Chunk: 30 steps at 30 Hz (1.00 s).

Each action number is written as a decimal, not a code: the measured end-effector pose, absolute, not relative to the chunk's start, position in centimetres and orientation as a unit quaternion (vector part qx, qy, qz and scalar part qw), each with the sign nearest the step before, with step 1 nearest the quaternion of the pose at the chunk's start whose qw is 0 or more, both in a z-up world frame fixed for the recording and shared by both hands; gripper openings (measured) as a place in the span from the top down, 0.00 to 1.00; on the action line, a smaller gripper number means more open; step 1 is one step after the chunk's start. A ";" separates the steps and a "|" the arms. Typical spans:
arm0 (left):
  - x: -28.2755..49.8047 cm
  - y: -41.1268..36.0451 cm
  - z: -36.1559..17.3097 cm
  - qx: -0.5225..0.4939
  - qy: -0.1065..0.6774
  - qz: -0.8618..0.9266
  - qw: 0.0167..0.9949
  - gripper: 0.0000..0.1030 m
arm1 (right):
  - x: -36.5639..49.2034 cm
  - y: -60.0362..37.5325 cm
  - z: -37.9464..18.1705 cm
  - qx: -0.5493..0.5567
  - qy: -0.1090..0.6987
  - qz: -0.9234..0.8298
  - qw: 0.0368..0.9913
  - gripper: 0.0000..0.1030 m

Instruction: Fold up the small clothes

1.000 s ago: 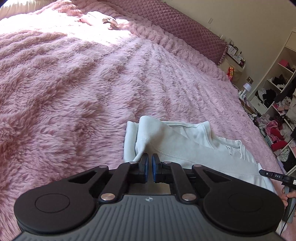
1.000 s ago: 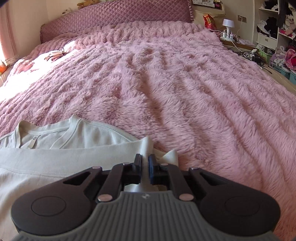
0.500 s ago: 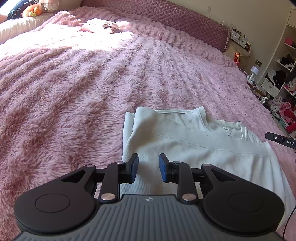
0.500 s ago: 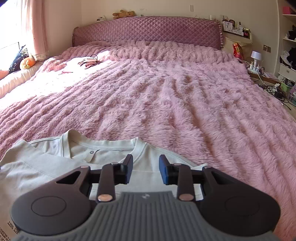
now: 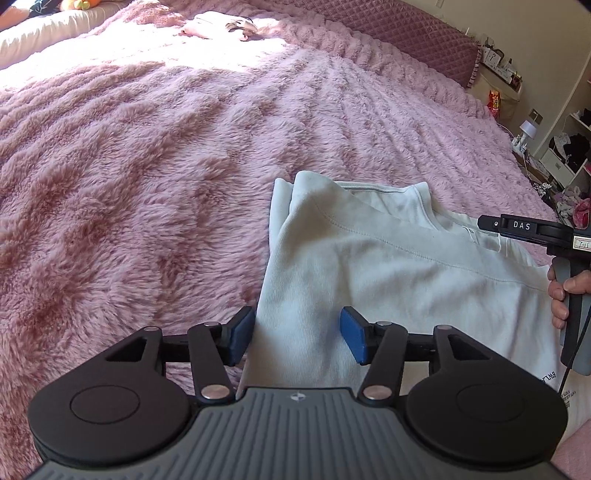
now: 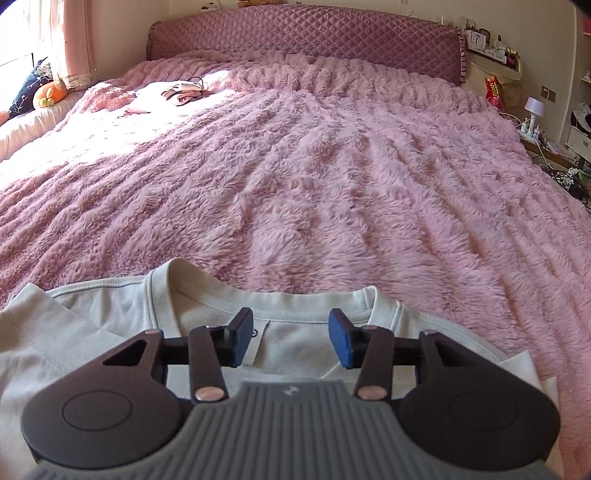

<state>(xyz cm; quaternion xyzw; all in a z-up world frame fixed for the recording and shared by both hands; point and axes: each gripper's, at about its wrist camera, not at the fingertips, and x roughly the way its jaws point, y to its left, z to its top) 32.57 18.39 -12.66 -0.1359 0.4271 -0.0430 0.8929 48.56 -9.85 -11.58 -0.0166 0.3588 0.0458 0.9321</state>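
A: Left wrist view first. Pale shirt [image 5: 399,280] flat on the fuzzy pink blanket [image 5: 147,184], at the near edge, well short of the quilted headboard [image 5: 406,33]. Left gripper [image 5: 297,338] spread wide, holding nothing, hovering over the shirt's left folded edge. Right gripper's body [image 5: 532,229] poking in over the shirt's far side, hand [image 5: 565,291] on the handle.

B: And the right wrist view?

A: Same shirt [image 6: 110,332], collar [image 6: 273,299] pointing toward the headboard. Right gripper [image 6: 291,334] also wide apart, empty, poised just above the neck label [image 6: 258,343].

B: Handling?

A: Soft, light, limp knit, probably; no stiffness, likely to sag and drag on the plush pile. Not fragile, not slippery.

B: Where to grab?

A: Best at a doubled edge or seam: the thick folded hem by the left gripper, the collar or shoulder seam by the right. Single layer only, lest the fold underneath come up too.
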 end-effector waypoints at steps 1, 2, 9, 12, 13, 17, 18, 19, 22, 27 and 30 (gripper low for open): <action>32.6 18.5 -12.9 -0.141 0.428 -0.045 0.891 0.38 | 48.7 -9.6 -11.8 -0.022 0.358 0.043 0.933 0.56; 32.5 18.8 -13.2 -0.146 0.429 -0.048 0.890 0.36 | 48.9 -9.3 -12.1 -0.030 0.358 0.039 0.932 0.54; 32.4 19.0 -13.7 -0.148 0.424 -0.048 0.892 0.27 | 48.9 -8.8 -14.4 -0.062 0.376 0.031 0.924 0.53; 32.5 18.7 -13.8 -0.138 0.424 -0.048 0.894 0.24 | 47.8 -9.0 -14.2 -0.056 0.368 0.036 0.927 0.53; 32.5 18.6 -13.8 -0.137 0.424 -0.048 0.894 0.22 | 47.2 -9.0 -14.1 -0.060 0.362 0.035 0.930 0.53; 32.5 18.0 -14.0 -0.126 0.424 -0.047 0.896 0.19 | 45.1 -8.9 -13.7 -0.075 0.358 0.041 0.930 0.53; 32.5 17.9 -14.0 -0.123 0.424 -0.047 0.896 0.19 | 44.5 -8.9 -13.6 -0.080 0.358 0.042 0.929 0.53; 32.5 17.8 -14.0 -0.119 0.424 -0.047 0.896 0.18 | 44.0 -9.0 -13.6 -0.084 0.360 0.044 0.928 0.53; 32.5 17.5 -14.0 -0.110 0.425 -0.046 0.897 0.18 | 41.8 -9.2 -13.3 -0.088 0.366 0.056 0.925 0.53; 32.5 17.5 -13.9 -0.108 0.425 -0.048 0.897 0.18 | 36.1 -9.2 -13.0 -0.111 0.371 0.075 0.919 0.53; 32.5 17.5 -13.9 -0.107 0.426 -0.049 0.897 0.18 | 32.1 -8.8 -13.1 -0.141 0.365 0.084 0.917 0.53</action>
